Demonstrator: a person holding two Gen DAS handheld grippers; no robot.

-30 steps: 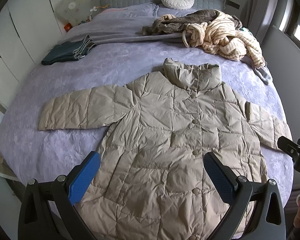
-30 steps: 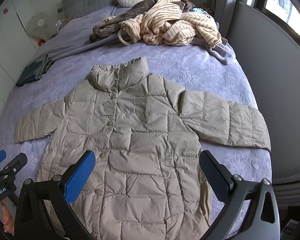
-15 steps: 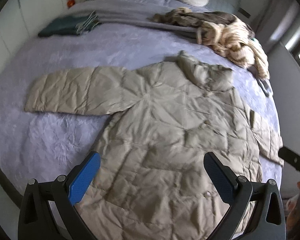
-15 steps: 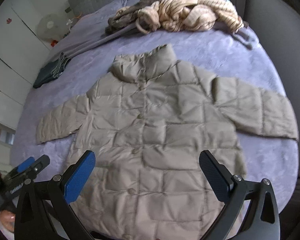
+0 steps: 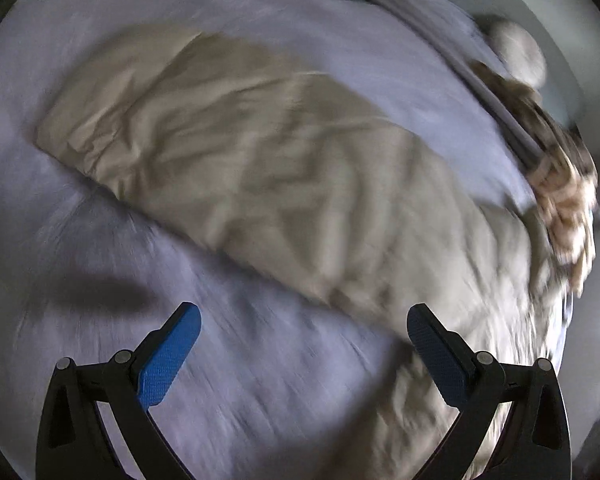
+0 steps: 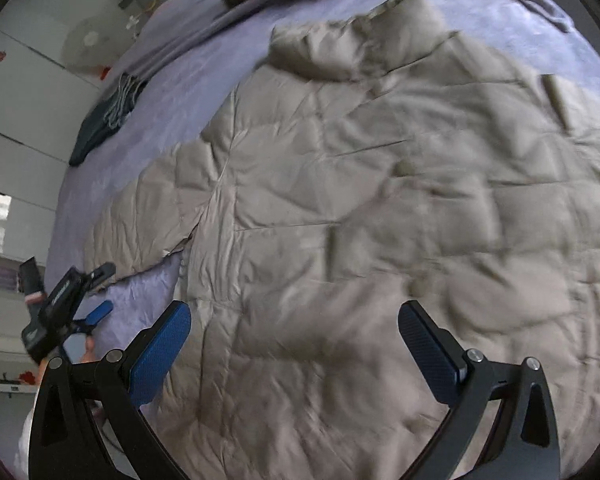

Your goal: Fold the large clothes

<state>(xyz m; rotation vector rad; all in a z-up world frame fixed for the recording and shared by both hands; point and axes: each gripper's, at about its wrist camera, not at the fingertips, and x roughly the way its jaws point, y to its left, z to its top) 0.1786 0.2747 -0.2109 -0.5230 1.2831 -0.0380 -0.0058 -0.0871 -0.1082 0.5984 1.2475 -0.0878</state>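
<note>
Your left gripper [image 5: 304, 322] and right gripper [image 6: 294, 320] gape empty above beige quilted puffer coat [image 6: 380, 208]; right sleeve cut off, left view blurred.

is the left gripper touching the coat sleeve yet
Cannot tell. In the blurred left wrist view the open left gripper hovers near the coat sleeve. In the right wrist view its fingers reach the cuff, with no plain gap or contact.

- Puffer coat [image 6: 380, 208]: I log beige, quilted.
- Bed [image 5: 260, 360] cover: I see lavender.
- My gripper pads [image 6: 160, 356]: blue, frames black.
- Heaped garment [image 5: 564, 200]: cream, brown stripes.
- Folded item [image 6: 100, 128]: dark teal.
</note>
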